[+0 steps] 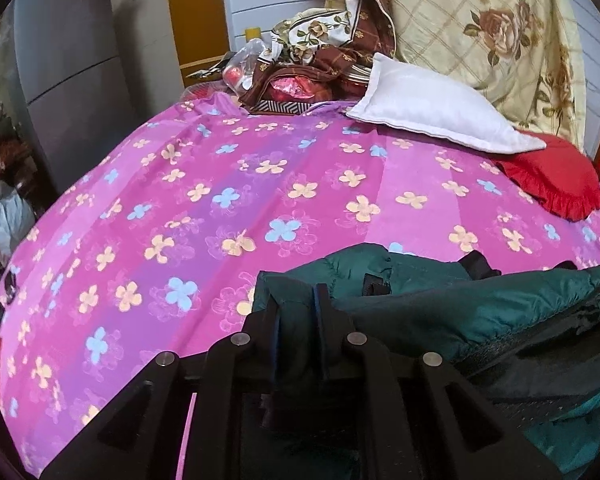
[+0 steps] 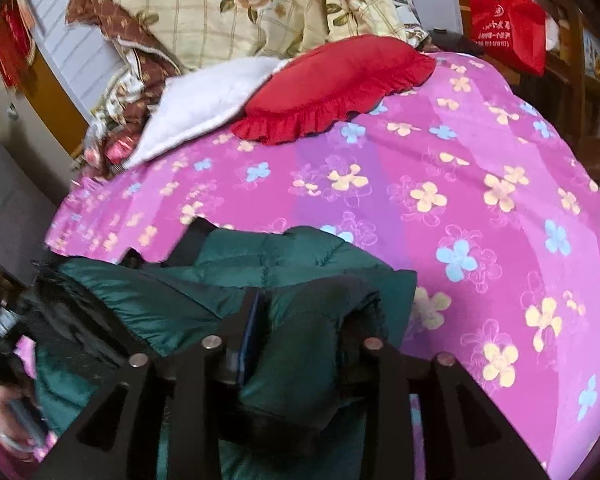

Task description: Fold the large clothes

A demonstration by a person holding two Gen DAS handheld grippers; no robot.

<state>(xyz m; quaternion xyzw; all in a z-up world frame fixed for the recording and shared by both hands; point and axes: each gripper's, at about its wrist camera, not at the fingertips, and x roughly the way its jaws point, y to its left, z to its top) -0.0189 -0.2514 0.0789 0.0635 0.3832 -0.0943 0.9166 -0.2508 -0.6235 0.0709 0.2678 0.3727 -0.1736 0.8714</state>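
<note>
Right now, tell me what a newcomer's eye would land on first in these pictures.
The pink flowered bedsheet fills both views. On its near edge lies a dark green padded jacket, a fold of it between the fingers of each gripper. At the far side, a red frilled cushion lies beside a white pillow.

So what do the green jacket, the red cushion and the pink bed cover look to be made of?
Green jacket: apparently thin synthetic shell, likely nylon or polyester, with a slight sheen and stitched puffy quilting, so probably padded. Red cushion: matte woven fabric with a gathered frill edge; fibre unclear. Pink bed cover: smooth printed cloth with flowers, faintly shiny, possibly polyester or cotton blend.
</note>
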